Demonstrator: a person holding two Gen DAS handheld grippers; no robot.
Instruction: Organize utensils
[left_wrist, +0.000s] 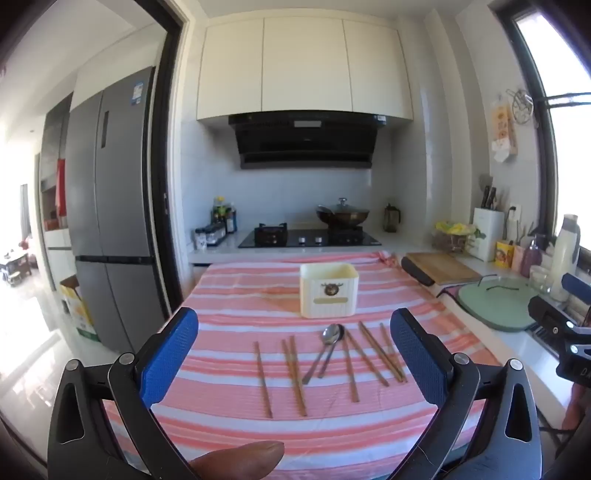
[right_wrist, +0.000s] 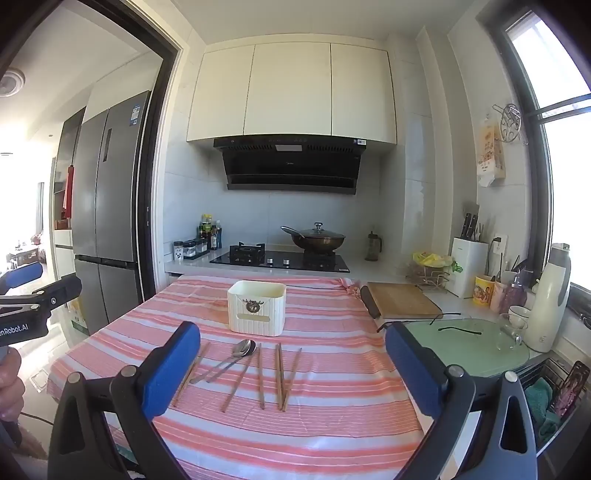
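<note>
Both your claws stand wide apart with nothing between the pads: the left claw (left_wrist: 293, 354) and the right claw (right_wrist: 291, 373) hover short of the table (left_wrist: 229, 284). The wooden chopsticks (left_wrist: 293, 373) and two metal spoons (left_wrist: 330, 336) lie loose on the striped cloth, just in front of the cream utensil holder (left_wrist: 328, 290). Watch the thin sticks: lying flat, they could slip from the pads or drag the cloth into folds. The spoons overlap, so pinching one may flick the other aside. Some chopsticks cross near the right, and lifting one could roll its neighbours. Dropping items in hard might tip the light holder.
</note>
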